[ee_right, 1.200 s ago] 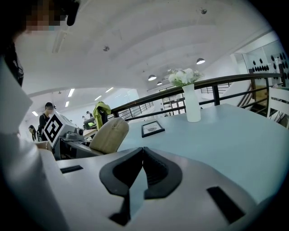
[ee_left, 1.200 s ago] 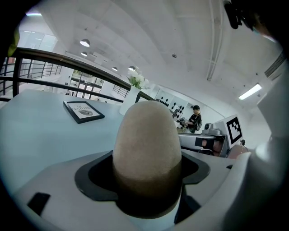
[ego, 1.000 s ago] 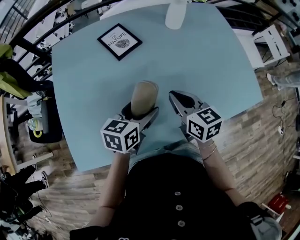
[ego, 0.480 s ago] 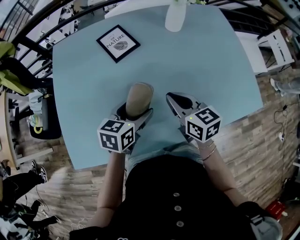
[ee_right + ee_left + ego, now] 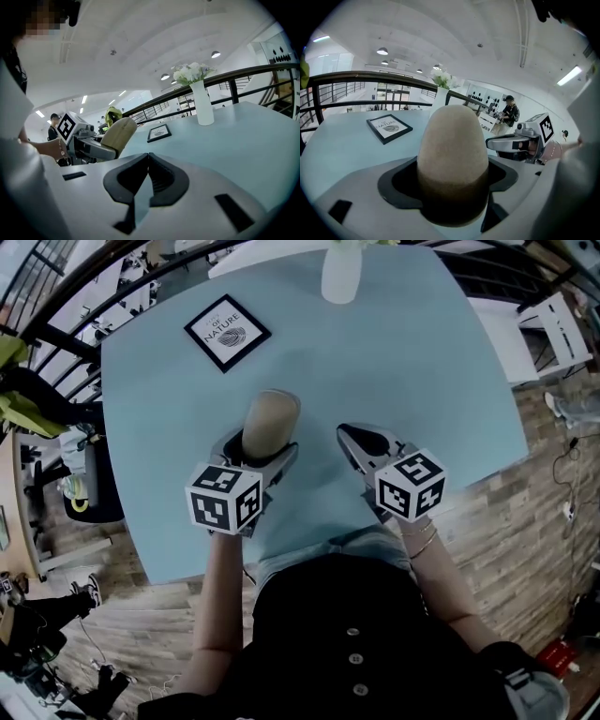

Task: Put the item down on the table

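A tan item (image 5: pixel 269 423) is held by the left gripper (image 5: pixel 258 442) at mid-frame. The right gripper (image 5: pixel 361 442) is closed on nothing. A frame (image 5: pixel 227 333) at upper left and a vase (image 5: pixel 341 273) at top are set well apart.

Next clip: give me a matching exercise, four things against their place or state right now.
Things:
1. beige item
2. framed picture
3. white vase
4. right gripper

Place or state:
A. shut, nothing in it
B. upright at the far edge of the table
C. clamped in the left gripper
D. lying flat, far left on the table

Pairs: 1-C, 2-D, 3-B, 4-A
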Demonstrator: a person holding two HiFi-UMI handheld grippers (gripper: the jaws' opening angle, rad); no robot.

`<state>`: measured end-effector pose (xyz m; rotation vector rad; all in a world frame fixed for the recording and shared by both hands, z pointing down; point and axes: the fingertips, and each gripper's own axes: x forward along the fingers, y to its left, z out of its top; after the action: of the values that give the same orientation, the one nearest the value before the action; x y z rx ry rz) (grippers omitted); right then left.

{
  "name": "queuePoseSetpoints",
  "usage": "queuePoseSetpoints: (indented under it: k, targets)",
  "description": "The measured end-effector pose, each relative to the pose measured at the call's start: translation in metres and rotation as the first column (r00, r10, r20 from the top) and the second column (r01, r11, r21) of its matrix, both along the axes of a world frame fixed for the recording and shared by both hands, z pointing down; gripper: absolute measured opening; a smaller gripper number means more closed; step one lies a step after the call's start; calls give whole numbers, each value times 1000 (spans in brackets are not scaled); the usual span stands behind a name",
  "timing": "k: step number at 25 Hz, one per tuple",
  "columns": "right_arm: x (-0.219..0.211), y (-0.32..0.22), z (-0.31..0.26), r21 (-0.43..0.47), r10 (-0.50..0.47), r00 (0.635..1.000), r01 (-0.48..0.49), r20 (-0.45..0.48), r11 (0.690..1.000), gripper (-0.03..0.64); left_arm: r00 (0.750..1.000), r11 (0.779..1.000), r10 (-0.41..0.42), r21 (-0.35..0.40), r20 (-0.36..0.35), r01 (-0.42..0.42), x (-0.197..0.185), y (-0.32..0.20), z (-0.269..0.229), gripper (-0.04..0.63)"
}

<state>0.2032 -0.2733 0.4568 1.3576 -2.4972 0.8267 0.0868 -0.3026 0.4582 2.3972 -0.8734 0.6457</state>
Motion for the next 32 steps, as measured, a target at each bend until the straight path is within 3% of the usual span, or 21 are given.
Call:
queuePoseSetpoints:
  k: [10, 21, 32]
  targets:
    - [17, -5, 8, -11, -7, 1000, 7, 17, 1000, 6, 980, 990, 132, 20, 152, -136, 24, -12, 15, 410]
    - [50, -17, 22, -26, 31, 999, -31, 20, 999, 6, 971, 991, 130, 6, 203, -134, 46, -42, 29, 410]
    - [61, -32, 40, -40, 76, 996, -75, 35, 996, 6, 961, 987, 154, -74, 230, -140, 64, -62, 70, 410]
